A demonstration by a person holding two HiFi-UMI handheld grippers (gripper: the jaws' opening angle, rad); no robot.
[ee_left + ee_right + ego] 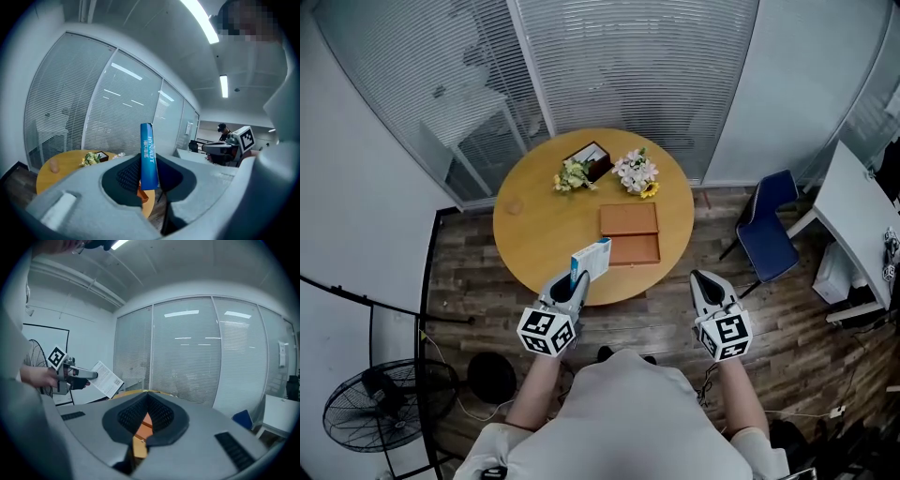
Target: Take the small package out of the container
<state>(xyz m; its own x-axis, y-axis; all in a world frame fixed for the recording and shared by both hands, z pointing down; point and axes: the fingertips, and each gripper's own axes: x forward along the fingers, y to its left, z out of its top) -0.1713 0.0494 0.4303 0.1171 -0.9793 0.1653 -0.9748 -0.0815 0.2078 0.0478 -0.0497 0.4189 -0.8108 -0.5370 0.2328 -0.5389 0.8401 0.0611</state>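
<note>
My left gripper (575,281) is shut on a small blue and white package (592,260) and holds it up over the near edge of the round wooden table (534,230). In the left gripper view the package (148,157) stands edge-on between the pads. The brown container (629,234) lies open in two flat halves on the table, just beyond the package. My right gripper (711,286) hovers off the table's near right side, shut with nothing in it. From the right gripper view I see the package (107,378) in the left gripper (79,373).
Two small flower bunches (636,172) and a dark box (592,159) sit at the table's far side. A blue chair (769,230) stands to the right, a white desk (862,216) beyond it, a fan (384,403) at lower left. Glass walls with blinds stand behind the table.
</note>
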